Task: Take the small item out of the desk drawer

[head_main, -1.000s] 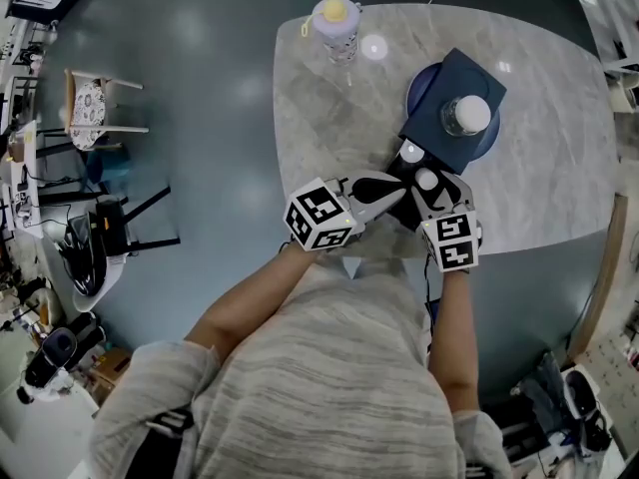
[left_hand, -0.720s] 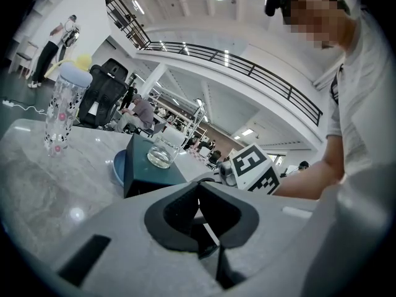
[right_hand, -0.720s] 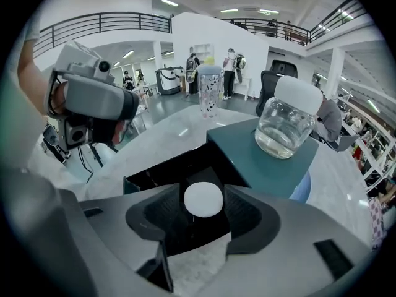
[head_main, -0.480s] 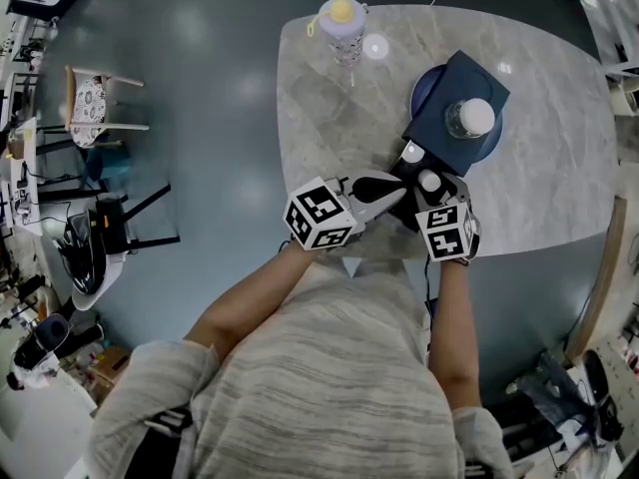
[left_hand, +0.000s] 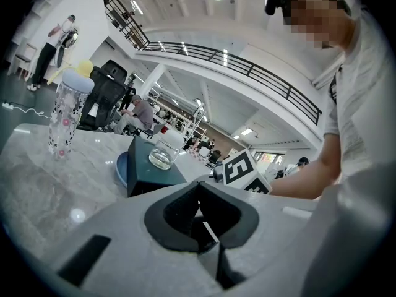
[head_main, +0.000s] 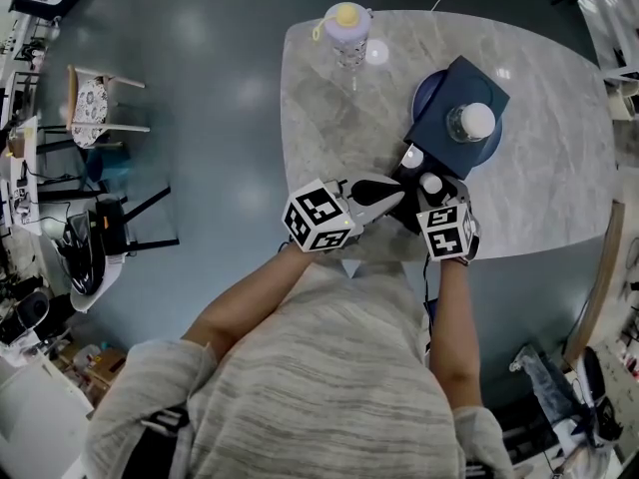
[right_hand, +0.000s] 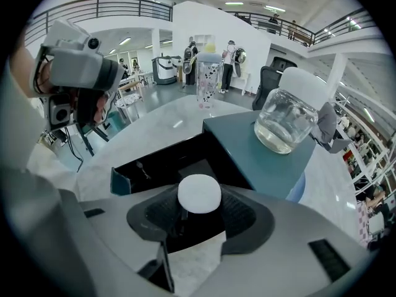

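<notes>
A dark teal drawer unit (head_main: 449,88) stands on the marble table (head_main: 329,118) with its drawer (right_hand: 167,159) pulled out toward me; the drawer's inside is black. In front of the drawer my right gripper (head_main: 431,190) is shut on a small white round item (right_hand: 199,193), seen in the head view as a white dot (head_main: 431,182). My left gripper (head_main: 384,193) lies just left of the drawer, pointing at it. In the left gripper view its dark pads (left_hand: 185,212) meet with nothing between them. A pale round spot shows at the drawer's far end.
A glass jar with a white lid (head_main: 472,121) stands on the drawer unit, which rests on a blue plate (head_main: 421,93). A clear bottle with a yellow cap (head_main: 345,30) stands at the table's far left edge. Chairs and people are on the floor beyond.
The right gripper, holding the white item, has edged slightly forward and left toward the drawer unit. The left gripper has hardly moved.
</notes>
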### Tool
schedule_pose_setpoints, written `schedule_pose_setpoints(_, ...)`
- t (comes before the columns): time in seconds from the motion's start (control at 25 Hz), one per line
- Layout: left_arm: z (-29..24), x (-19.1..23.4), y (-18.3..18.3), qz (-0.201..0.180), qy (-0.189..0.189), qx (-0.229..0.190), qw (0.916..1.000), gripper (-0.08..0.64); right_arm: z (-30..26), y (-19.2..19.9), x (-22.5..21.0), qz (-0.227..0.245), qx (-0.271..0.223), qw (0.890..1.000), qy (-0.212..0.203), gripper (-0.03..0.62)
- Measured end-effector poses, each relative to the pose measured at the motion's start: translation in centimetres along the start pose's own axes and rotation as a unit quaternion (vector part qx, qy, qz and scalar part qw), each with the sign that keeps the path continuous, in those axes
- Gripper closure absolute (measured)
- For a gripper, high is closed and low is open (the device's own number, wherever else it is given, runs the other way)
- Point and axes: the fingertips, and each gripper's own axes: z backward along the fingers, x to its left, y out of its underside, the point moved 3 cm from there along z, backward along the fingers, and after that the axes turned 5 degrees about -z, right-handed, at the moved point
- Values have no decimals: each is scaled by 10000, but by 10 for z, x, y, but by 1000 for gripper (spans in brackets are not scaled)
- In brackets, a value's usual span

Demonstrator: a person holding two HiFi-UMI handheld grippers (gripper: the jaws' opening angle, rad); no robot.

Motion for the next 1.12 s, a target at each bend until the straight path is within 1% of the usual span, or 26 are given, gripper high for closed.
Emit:
schedule_pose_setpoints(0.12, 3, -1, -2, -22, 6, -13, 10000, 543, 5, -3, -1, -71, -103, 9999, 48, 405)
schedule_pose_setpoints(0.24, 5, -2, -6, -56, 12, -48, 10000, 543, 15, -8, -4, -436, -300, 9986, 40, 405)
schedule_pose_setpoints(0.4, 7, -4, -9, -73, 47, -67, 9999, 543, 31, -16, -7, -867, -672, 9940, 0, 405)
schedule_pose_setpoints(0.6, 10, -9, -16, -139, 121, -105, 9998, 543, 53, -29, -6, -1131, -1142, 9870, 1, 405)
schedule_pose_setpoints(0.92, 19, -24, -36, -269, 294, -296, 9988, 543, 91, -49, 4, -1313, -1823, 9744, -56, 405)
schedule_pose_setpoints(1.12, 28, -33, -53, -427, 351, -467, 9974, 543, 115, -63, 14, -1183, -2235, 9675, -80, 405)
